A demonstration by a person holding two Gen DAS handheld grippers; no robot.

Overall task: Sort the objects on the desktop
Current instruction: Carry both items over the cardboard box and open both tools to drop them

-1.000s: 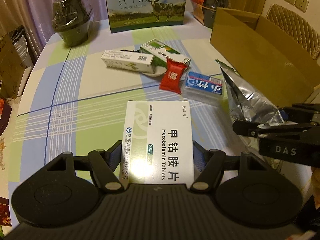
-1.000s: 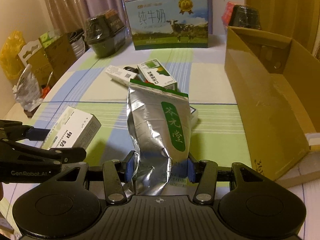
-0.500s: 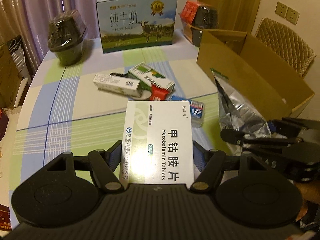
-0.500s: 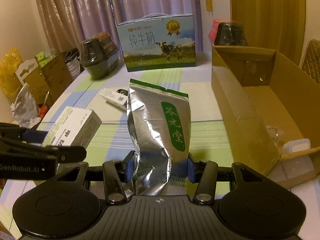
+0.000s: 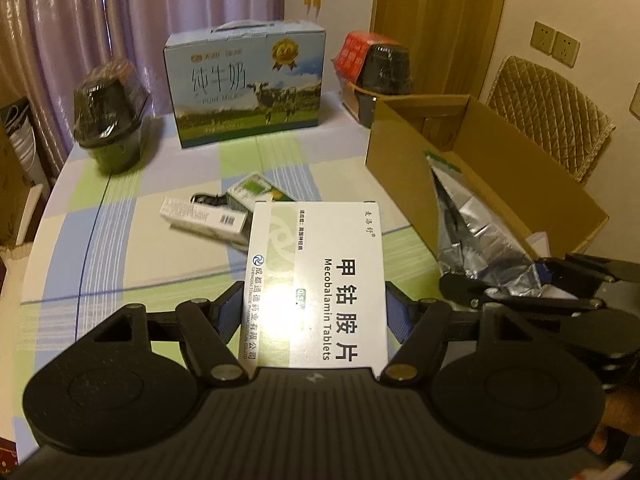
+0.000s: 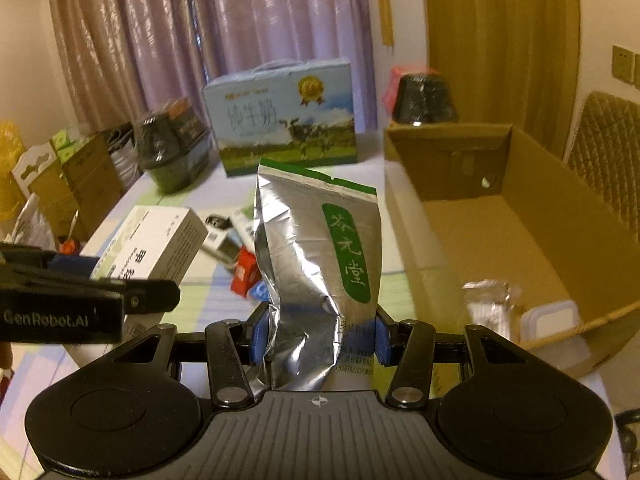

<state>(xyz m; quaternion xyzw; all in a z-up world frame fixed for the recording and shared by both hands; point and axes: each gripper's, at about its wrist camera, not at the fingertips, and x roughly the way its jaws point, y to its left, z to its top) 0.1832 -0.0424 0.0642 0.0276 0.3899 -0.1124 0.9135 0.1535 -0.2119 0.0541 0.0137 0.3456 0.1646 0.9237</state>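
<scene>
The white Mecobalamin tablet box (image 5: 316,280) is clamped by its long side faces in the left claw (image 5: 316,312), lifted clear of the desk (image 5: 120,248), apparently so it can be carried to the open cardboard box (image 6: 520,216) on the right. Its long axis runs straight out along the fingers, printed face up, far end toward the milk carton (image 5: 246,84).

The silver foil pouch (image 6: 320,264) is pinched near its bottom edge by the right claw (image 6: 318,340), jaws narrowed on it. It stands forward and upward, sealed top away from the camera, green label facing up, just beside the cardboard box's near wall.

Below, small packets and a slim white carton (image 5: 204,218) remain on the checked cloth, probably awaiting sorting.
</scene>
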